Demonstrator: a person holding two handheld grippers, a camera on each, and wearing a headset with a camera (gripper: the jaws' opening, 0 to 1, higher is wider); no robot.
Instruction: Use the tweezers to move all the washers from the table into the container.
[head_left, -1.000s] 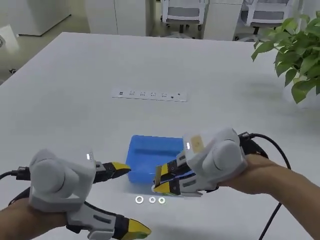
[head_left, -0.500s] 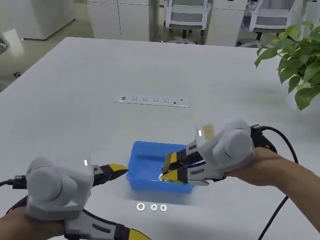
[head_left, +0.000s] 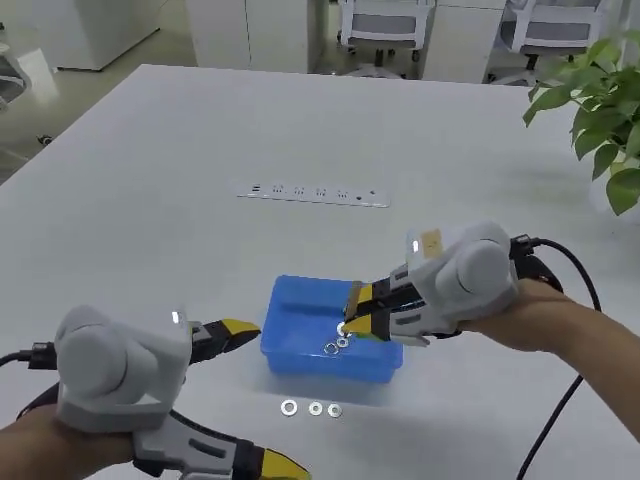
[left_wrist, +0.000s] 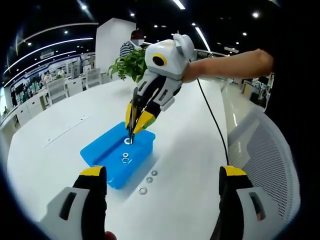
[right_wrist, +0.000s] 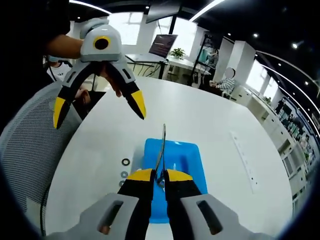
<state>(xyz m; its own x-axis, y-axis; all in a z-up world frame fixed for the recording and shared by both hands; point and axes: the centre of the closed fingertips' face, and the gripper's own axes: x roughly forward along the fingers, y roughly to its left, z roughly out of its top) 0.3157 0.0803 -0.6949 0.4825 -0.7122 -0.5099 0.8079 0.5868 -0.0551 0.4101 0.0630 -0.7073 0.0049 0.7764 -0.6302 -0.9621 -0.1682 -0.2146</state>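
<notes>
The blue container (head_left: 296, 296) stands on the white table (head_left: 150, 180). Over it my right gripper (head_left: 352, 312) is shut on thin tweezers (right_wrist: 162, 145), which point down into the container (left_wrist: 100, 150). A small washer (left_wrist: 126, 142) sits at the tweezer tips; I cannot tell if it is gripped. Two washers (head_left: 336, 346) lie inside the container. Three washers (head_left: 316, 408) lie in a row on the table just in front of it, also seen as the washers (right_wrist: 124, 174). My left gripper (head_left: 265, 395) is open and holds nothing, left of the row.
A white power strip (head_left: 312, 193) lies across the middle of the table. A potted plant (head_left: 600, 110) stands at the far right edge. Office chairs (head_left: 380, 25) line the far side. A black cable (head_left: 570, 300) trails from the right gripper.
The right gripper has carried the tweezers from just above the row of washers back over the container. The three table washers and the left gripper have stayed put.
</notes>
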